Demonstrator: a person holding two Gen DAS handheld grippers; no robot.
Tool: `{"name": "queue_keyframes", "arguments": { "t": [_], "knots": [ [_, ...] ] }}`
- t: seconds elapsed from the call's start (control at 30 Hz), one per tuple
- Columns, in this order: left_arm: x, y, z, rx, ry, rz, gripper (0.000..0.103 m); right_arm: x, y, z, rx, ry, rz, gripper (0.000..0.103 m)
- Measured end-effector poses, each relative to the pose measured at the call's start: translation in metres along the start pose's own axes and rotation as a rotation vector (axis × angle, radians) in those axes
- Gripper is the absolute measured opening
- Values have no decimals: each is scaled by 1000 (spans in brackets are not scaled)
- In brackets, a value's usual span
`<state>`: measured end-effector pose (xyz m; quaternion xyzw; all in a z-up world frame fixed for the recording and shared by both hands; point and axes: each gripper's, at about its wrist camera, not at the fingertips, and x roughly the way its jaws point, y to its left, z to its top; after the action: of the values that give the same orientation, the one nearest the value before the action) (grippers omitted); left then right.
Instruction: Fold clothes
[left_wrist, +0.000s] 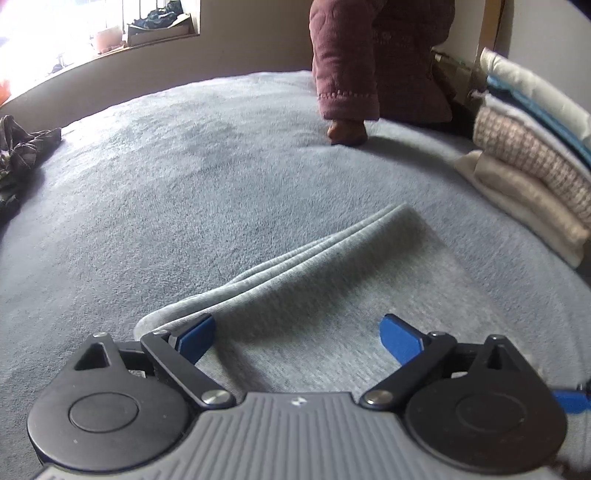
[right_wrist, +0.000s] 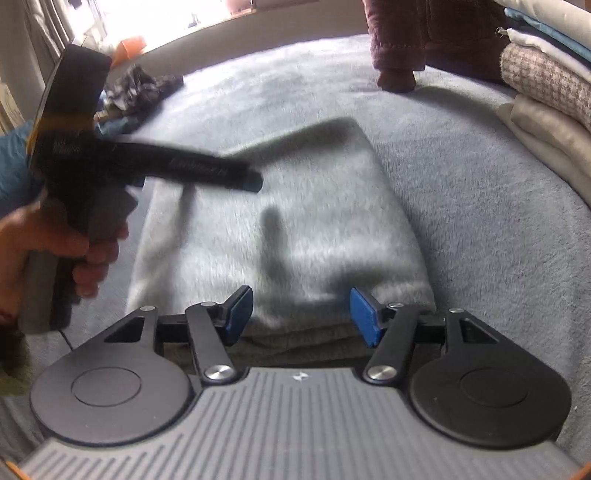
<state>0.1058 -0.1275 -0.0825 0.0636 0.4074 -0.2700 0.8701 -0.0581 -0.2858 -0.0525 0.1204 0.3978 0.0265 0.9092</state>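
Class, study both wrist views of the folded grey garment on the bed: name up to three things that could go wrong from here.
1. The left tool is open, and the layered edge of the grey garment is raised beside one of its pads; the top layers could flop open.
2. The right tool is open over the near edge; pulling away could snag it.
3. The stack of folded clothes leans, so a nudge might topple it.

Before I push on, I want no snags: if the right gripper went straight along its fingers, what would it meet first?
Probably the folded grey garment: the right gripper stands open, angled down at it, nothing between.
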Motion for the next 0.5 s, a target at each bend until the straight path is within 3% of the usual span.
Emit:
{"name": "queue_keyframes", "arguments": {
  "t": [0.03, 0.1, 0.13, 0.23, 0.33, 0.4, 0.5],
  "knots": [
    [-13, 10, -4, -30, -24, -28, 99, -6, -14, 8, 31, -39, 23, 63],
    [-38, 30, -13, -89, -72, -85, 103, -17, -42, 25, 94, -115, 69, 88],
    [-47, 41, -19, -126, -81, -113, 103, -10, -62, 32, 135, -95, 114, 91],
    [-45, 71, -47, -273, 3, -198, 102, 23, -118, 45, 310, 2, 196, 92],
    [-32, 86, -78, -361, 103, -272, 97, 60, -153, 42, 458, 110, 335, 92],
    [-23, 87, -93, -403, 145, -341, 97, 82, -160, 37, 502, 207, 402, 92],
    [-11, 86, -103, -435, 145, -425, 99, 107, -162, 30, 527, 266, 488, 94]
  ]
}}
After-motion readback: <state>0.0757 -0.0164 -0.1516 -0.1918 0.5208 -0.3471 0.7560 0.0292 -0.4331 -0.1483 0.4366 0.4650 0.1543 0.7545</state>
